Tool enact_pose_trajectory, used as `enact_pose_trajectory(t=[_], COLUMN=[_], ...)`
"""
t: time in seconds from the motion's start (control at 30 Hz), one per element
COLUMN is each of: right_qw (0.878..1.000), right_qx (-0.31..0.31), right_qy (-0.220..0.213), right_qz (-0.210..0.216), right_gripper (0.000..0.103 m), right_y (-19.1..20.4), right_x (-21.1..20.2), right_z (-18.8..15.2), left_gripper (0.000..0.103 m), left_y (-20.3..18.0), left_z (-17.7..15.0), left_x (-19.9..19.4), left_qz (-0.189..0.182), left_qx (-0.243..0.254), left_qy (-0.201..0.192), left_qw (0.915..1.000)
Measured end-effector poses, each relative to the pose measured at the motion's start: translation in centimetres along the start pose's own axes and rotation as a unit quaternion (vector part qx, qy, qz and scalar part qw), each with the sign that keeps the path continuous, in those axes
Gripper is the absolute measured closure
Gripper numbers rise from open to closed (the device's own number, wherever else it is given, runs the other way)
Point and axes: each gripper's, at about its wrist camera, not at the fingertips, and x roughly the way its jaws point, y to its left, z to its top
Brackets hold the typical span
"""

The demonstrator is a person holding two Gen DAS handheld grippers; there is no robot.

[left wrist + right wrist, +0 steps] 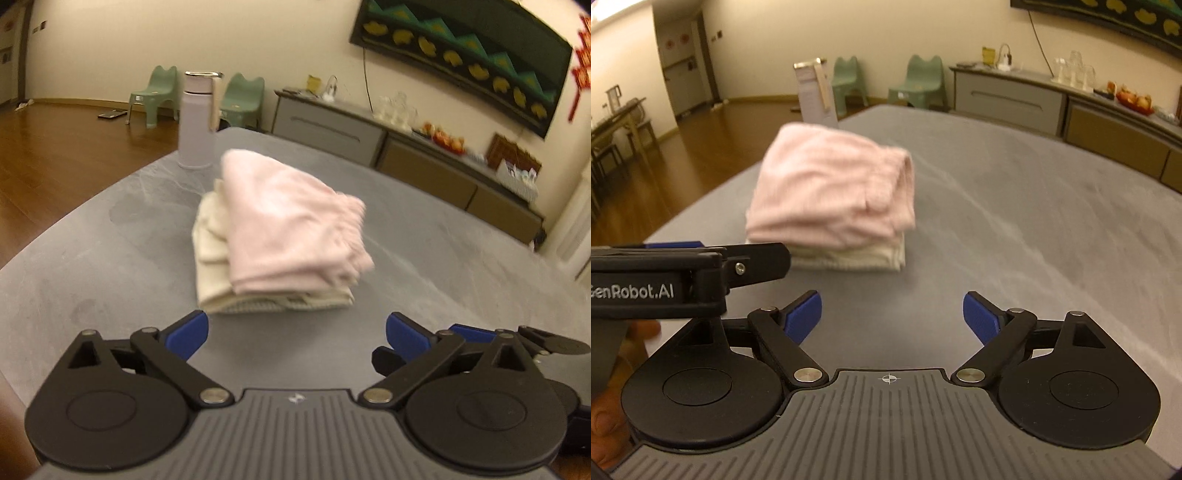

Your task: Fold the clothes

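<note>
A folded pink garment (291, 225) lies on top of a folded cream garment (214, 258) in a stack on the grey table (443, 258). The stack also shows in the right wrist view, pink (831, 188) over cream (864, 256). My left gripper (297, 334) is open and empty, just short of the stack's near edge. My right gripper (892, 314) is open and empty, a little back from the stack. The left gripper's body (683, 273) shows at the left of the right wrist view.
A pale lilac bottle (195, 122) stands on the table behind the stack. Two green child chairs (243, 99) stand on the wooden floor beyond. A grey sideboard (369, 136) with fruit and glassware runs along the wall at the right.
</note>
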Motion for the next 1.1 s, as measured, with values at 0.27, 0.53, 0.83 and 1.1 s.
enact_pose_trajectory(t=[0.27, 0.53, 0.83, 1.1], right_qw=[1.0, 0.999, 0.999, 0.999], right_qx=[0.01, 0.014, 0.019, 0.009], right_qy=[0.022, 0.026, 0.029, 0.034], right_qz=[-0.017, -0.016, -0.017, -0.014], right_gripper=[0.015, 0.014, 0.014, 0.014], right_y=[-1.5, -2.0, -2.2, -1.4], right_x=[-0.4, -0.5, -0.3, 0.0], right_z=[-1.9, -2.3, -2.2, -1.9], left_gripper=[0.0, 0.0, 0.0, 0.0], left_y=[-2.5, -2.9, -3.5, -2.9], left_z=[-1.1, -1.6, -1.6, -2.1], left_x=[0.7, -0.5, -1.8, -1.5], left_qz=[-0.016, -0.04, -0.015, 0.023], left_qx=[0.005, -0.036, -0.036, -0.034], left_qy=[0.035, 0.018, -0.004, 0.014], left_qw=[0.9992, 0.9984, 0.9992, 0.9991])
